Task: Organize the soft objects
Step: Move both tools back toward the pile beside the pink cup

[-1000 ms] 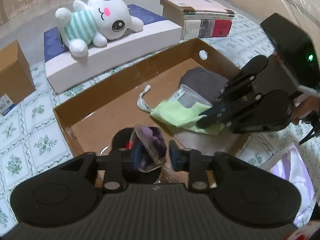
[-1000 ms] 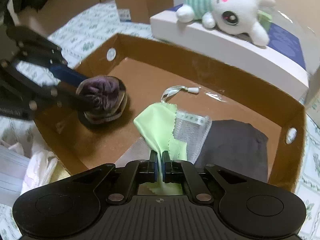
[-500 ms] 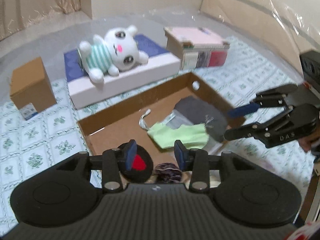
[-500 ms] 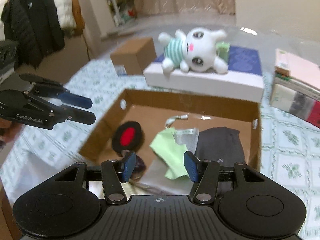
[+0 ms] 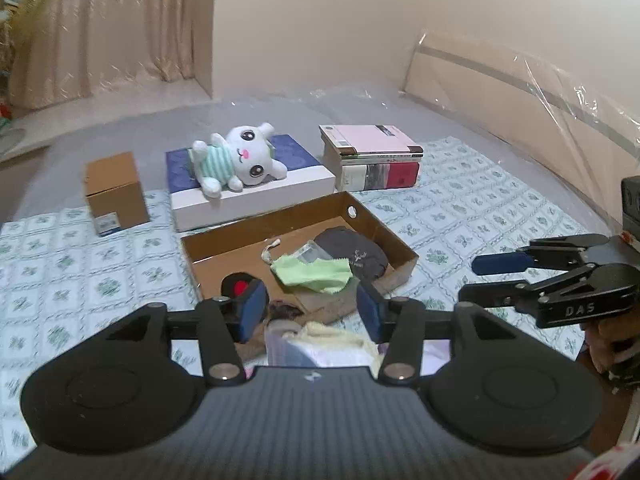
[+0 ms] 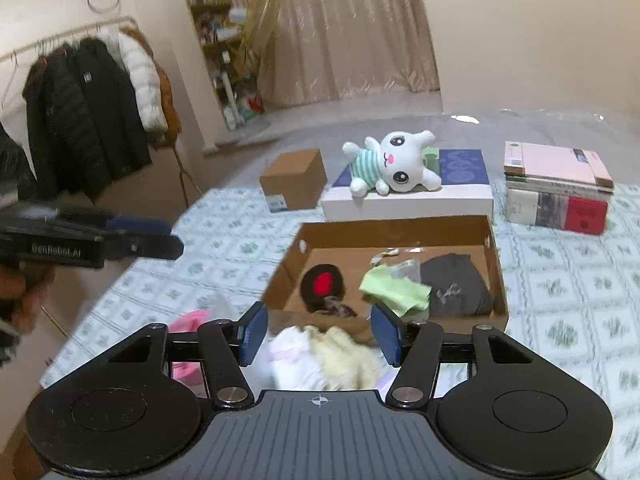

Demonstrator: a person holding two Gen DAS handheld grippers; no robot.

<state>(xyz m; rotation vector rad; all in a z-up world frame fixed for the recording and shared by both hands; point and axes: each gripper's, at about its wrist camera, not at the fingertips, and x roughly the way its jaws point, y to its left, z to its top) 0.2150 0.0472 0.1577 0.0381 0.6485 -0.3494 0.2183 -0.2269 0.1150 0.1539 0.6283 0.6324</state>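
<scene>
A shallow cardboard box point(image 5: 208, 246) point(image 6: 496, 264) holds a green cloth point(image 5: 312, 274) point(image 6: 394, 290), a dark grey garment point(image 5: 356, 256) point(image 6: 456, 284), a black pad with a red centre point(image 5: 236, 286) point(image 6: 322, 284) and a purple crumpled piece point(image 5: 284, 311) point(image 6: 338, 307). My left gripper point(image 5: 312, 312) is open and empty, held back above the box's near edge. My right gripper point(image 6: 320, 332) is open and empty, above a pile of white and cream soft items point(image 6: 324, 354). Each gripper shows in the other's view, the right point(image 5: 500, 276) and the left point(image 6: 144, 236).
A white plush bunny point(image 5: 236, 158) point(image 6: 390, 162) lies on a white-and-blue flat box point(image 5: 256, 192). A small brown carton point(image 5: 114, 192) stands left, a book stack point(image 5: 372, 158) right. Pink fabric point(image 6: 188, 320) lies by the pile. Coats hang on a rack point(image 6: 92, 120).
Both grippers let go, opened and drew back and up from the box. The purple piece and the green cloth now lie in the box.
</scene>
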